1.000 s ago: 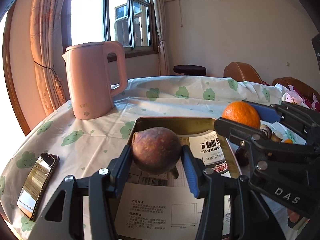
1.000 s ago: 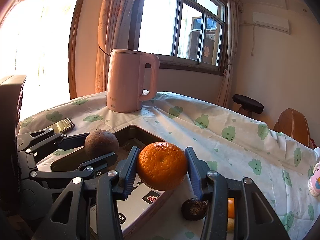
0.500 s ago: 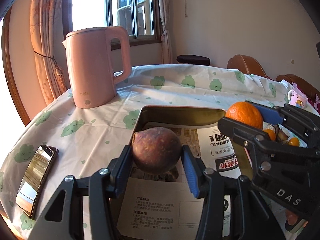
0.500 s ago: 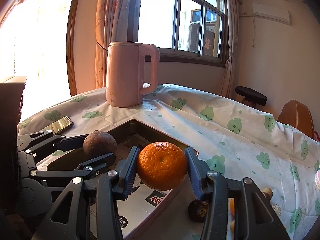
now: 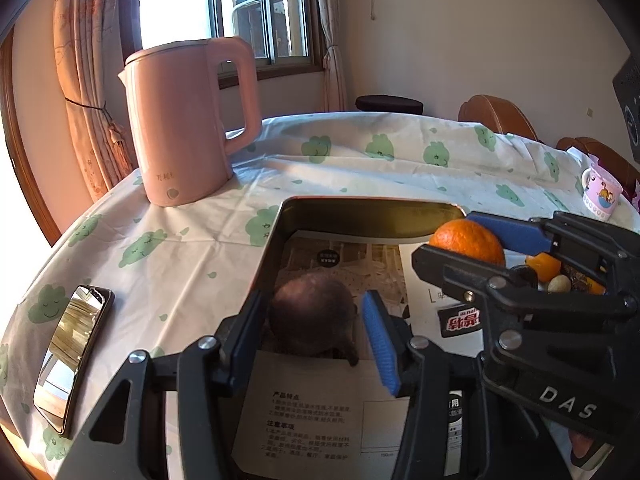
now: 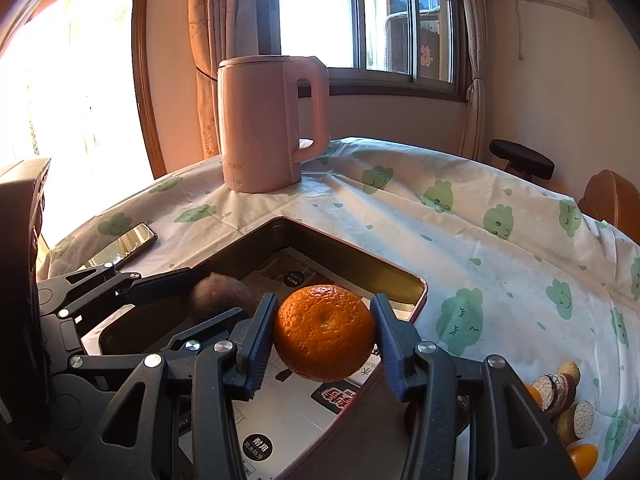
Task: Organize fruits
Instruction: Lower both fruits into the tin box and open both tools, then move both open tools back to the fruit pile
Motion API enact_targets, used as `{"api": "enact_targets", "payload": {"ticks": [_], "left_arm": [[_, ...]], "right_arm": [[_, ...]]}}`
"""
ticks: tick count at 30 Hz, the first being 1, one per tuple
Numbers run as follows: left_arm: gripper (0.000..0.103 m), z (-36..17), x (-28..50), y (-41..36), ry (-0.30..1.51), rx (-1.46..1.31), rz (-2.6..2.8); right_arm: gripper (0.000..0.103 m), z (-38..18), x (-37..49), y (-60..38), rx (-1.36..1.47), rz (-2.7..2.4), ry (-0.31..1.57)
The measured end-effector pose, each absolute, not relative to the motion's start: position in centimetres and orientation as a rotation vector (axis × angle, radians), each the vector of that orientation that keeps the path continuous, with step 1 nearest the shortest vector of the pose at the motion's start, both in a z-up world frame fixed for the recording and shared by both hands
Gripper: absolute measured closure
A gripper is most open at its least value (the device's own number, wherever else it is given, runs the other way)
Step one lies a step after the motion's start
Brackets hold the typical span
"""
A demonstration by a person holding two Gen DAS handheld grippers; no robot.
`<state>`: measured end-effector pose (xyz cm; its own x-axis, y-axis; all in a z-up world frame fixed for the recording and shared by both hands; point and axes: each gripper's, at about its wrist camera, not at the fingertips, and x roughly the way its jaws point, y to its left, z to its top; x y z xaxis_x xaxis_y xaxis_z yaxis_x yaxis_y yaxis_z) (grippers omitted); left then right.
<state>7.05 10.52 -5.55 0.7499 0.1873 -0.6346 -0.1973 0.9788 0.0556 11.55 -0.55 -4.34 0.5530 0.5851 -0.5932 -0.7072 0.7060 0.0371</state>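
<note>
A metal tray [image 5: 360, 212] lined with printed paper lies on the table; it also shows in the right wrist view [image 6: 400, 280]. My left gripper [image 5: 314, 328] is open; the brown round fruit [image 5: 312, 316] sits between its fingers, down in the tray, blurred. There is a gap to the right finger. In the right wrist view the brown fruit [image 6: 218, 294] lies by the left gripper's fingers. My right gripper [image 6: 324, 334] is shut on an orange [image 6: 324, 332] and holds it above the tray's right side. The orange [image 5: 468, 240] shows in the left wrist view too.
A pink kettle [image 5: 184, 120] stands behind the tray to the left. A phone [image 5: 72, 356] lies at the table's left edge. Small fruits and nuts [image 6: 560, 396] lie right of the tray. A printed cup [image 5: 602, 192] stands far right. Chairs and a stool stand behind the table.
Both grippers have lowered toward the tray. The left gripper has opened and the brown fruit has dropped from its hold into the tray. The right gripper still holds the orange.
</note>
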Motion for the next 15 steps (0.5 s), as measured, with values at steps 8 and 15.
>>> {"api": "enact_targets", "payload": {"ticks": [8,15], "left_arm": [[0.037,-5.4,6.7,10.2,0.667,0.001,0.199],[0.012,-4.0,4.6,9.3,0.548,0.008,0.199]], "right_arm": [[0.050,-4.0,10.9,-0.3,-0.227,0.783,0.594],[0.038,-2.1,9.6,-4.8,-0.250,0.698,0.504]]}}
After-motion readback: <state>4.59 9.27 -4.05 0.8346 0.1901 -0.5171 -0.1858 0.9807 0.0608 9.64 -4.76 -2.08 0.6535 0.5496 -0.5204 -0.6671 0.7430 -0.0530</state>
